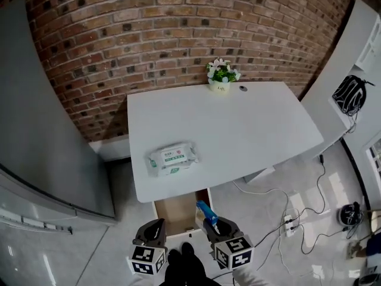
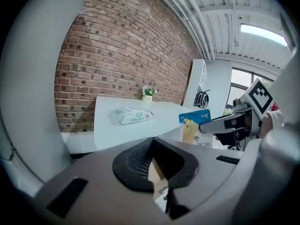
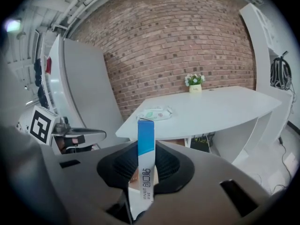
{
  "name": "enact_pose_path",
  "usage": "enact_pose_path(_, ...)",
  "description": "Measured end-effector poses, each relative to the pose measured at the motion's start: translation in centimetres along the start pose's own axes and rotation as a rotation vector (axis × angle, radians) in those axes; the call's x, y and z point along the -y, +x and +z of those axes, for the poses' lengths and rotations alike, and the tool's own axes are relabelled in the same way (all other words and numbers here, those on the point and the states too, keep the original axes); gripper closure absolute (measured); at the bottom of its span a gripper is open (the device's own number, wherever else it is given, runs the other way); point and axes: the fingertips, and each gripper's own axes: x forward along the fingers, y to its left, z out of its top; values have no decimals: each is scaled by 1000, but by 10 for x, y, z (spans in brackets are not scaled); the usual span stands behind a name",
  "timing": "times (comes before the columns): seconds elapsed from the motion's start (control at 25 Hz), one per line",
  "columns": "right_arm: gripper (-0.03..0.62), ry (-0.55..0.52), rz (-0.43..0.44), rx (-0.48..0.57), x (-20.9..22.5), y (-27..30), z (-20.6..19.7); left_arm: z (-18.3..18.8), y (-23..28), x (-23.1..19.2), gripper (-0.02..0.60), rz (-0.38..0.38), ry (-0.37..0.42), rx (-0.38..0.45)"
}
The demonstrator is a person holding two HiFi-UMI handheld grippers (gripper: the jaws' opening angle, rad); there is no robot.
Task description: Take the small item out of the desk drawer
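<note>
A slim blue and white box [image 3: 145,149] stands upright between the pads of my right gripper [image 3: 143,191], which is shut on it. In the head view the box [image 1: 206,210] rises from the right gripper [image 1: 213,224], above the right side of the open wooden drawer [image 1: 175,212] under the white desk [image 1: 250,136]. My left gripper [image 1: 153,230] hovers over the drawer's front left corner, its jaws together with nothing in them. The left gripper view shows the box [image 2: 194,123] held in the right gripper [image 2: 220,124].
A pack of wet wipes [image 1: 172,158] lies near the desk's front left edge. A small flower pot [image 1: 221,76] stands at the back edge by the brick wall. A grey cabinet [image 1: 41,136] stands on the left. Cables and a power strip [image 1: 290,222] lie on the floor to the right.
</note>
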Motion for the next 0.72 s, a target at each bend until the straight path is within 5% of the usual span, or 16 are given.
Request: enact_pose_path(0.72, 493, 23, -14, 235, -1, -96, 49, 39, -12, 40, 565, -46, 97, 73)
